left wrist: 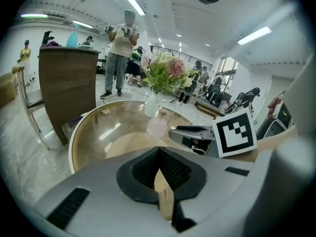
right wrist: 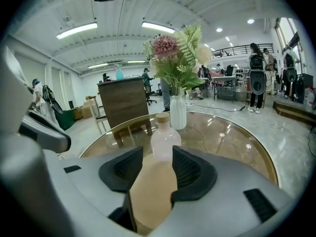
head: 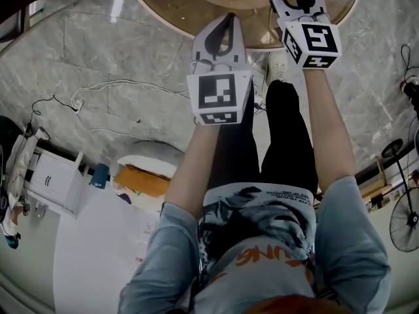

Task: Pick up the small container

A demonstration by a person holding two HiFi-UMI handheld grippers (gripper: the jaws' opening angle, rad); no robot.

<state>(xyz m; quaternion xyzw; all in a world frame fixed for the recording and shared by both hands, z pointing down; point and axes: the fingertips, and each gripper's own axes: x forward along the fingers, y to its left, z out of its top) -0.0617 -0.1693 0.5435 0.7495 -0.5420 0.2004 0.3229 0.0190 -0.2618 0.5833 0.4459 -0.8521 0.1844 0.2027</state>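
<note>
The right gripper (right wrist: 157,152) has its fingers spread wide, the two dark ribbed pads (right wrist: 190,168) well apart with nothing clamped. The small container, a pale pink bottle (right wrist: 163,135) with a tan cap, stands upright on the round glass-topped table (right wrist: 237,144), straight ahead of the gap between those fingers. Its lower body shows between the fingertips, and neither pad presses on it. Whether it sits just inside the tips or just past them cannot be told. Beyond the bottle, farther from the fingers and slightly to their right, stands a white vase (right wrist: 177,111) holding flowers (right wrist: 173,58). A brown chair (right wrist: 123,105) stands past the table's far edge, to the left of the fingers.

The left gripper (left wrist: 159,149) has its fingers closed together, the pads meeting at the tips with nothing between them. It is held to the left of the right gripper, over the near edge of the table.
</note>
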